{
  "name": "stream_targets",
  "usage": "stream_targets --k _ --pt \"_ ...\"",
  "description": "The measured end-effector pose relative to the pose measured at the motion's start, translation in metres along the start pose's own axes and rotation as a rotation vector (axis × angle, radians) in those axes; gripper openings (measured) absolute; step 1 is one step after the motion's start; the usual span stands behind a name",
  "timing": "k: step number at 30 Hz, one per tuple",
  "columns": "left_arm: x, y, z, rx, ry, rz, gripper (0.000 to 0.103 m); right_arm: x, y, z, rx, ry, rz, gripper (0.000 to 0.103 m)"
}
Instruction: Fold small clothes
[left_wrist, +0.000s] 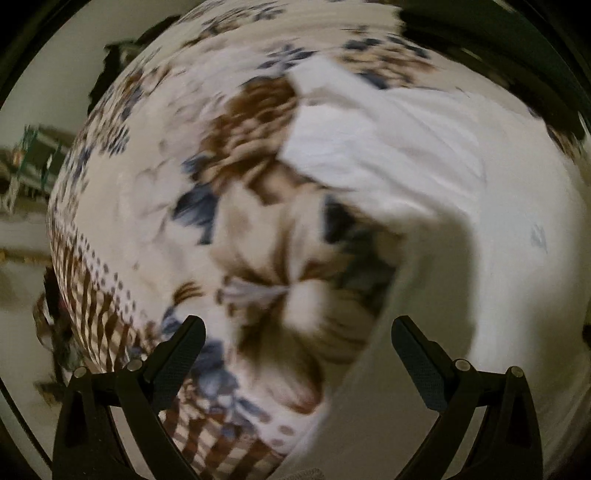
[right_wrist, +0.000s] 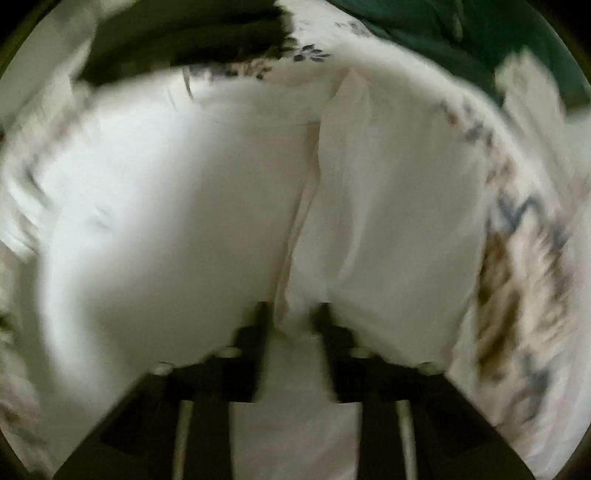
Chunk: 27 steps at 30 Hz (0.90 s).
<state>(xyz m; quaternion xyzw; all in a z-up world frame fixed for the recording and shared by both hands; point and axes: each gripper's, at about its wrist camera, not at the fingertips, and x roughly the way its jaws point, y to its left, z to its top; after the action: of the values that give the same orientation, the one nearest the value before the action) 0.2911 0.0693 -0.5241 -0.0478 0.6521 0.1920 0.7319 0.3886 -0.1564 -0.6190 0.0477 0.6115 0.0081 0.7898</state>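
A white garment (right_wrist: 166, 221) lies spread on a floral bedspread (left_wrist: 147, 184). In the right wrist view it fills the middle, with a fold line running down its centre. My right gripper (right_wrist: 293, 314) is shut on a bunched pinch of the white garment at its near edge. In the left wrist view the white garment (left_wrist: 424, 166) lies to the right, with a flap hanging down in front. My left gripper (left_wrist: 297, 328) is open and empty above the bedspread, left of the garment. Both views are motion-blurred.
The bedspread (right_wrist: 517, 277) has brown and blue flowers and a striped border (left_wrist: 96, 306). Dark green cloth (right_wrist: 424, 26) lies beyond the bed at the top right. The bed's left edge and a pale floor (left_wrist: 22, 258) show at the left.
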Motion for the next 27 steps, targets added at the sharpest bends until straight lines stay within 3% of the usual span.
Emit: stream_targets --k 2,4,7,10,13,15,17,21,24,27 --pt "0.005 0.016 0.006 -0.079 0.034 -0.069 0.103 -0.014 -0.026 -0.002 0.123 -0.020 0.079 0.053" --pt "0.017 0.035 0.016 -0.202 0.096 -0.201 0.103 -0.020 -0.048 0.001 0.212 -0.022 0.074 0.053" --pt "0.035 0.057 0.030 -0.393 0.134 -0.391 0.103 -0.018 -0.076 0.001 0.304 -0.016 0.008 0.053" --pt "0.054 0.061 0.047 -0.508 0.143 -0.517 0.102 -0.002 -0.102 0.000 0.380 0.067 -0.125 0.053" --pt "0.066 0.057 0.067 -0.554 0.123 -0.516 0.082 0.007 -0.119 -0.009 0.473 0.096 -0.103 0.053" --pt "0.065 0.046 0.077 -0.541 0.110 -0.446 0.040 0.006 -0.124 -0.013 0.484 0.090 -0.105 0.053" --pt "0.063 0.039 0.090 -0.521 0.072 -0.399 0.008 0.006 -0.126 -0.015 0.481 0.091 -0.109 0.053" --pt "0.036 0.015 0.104 -0.421 -0.066 -0.322 0.004 0.008 -0.128 -0.014 0.477 0.094 -0.104 0.053" --pt "0.006 -0.013 0.106 -0.274 -0.194 -0.232 0.004 0.009 -0.107 0.006 0.472 0.097 -0.100 0.053" --pt "-0.020 -0.049 0.095 -0.102 -0.290 -0.198 0.004 -0.002 -0.103 0.004 0.471 0.097 -0.088 0.053"
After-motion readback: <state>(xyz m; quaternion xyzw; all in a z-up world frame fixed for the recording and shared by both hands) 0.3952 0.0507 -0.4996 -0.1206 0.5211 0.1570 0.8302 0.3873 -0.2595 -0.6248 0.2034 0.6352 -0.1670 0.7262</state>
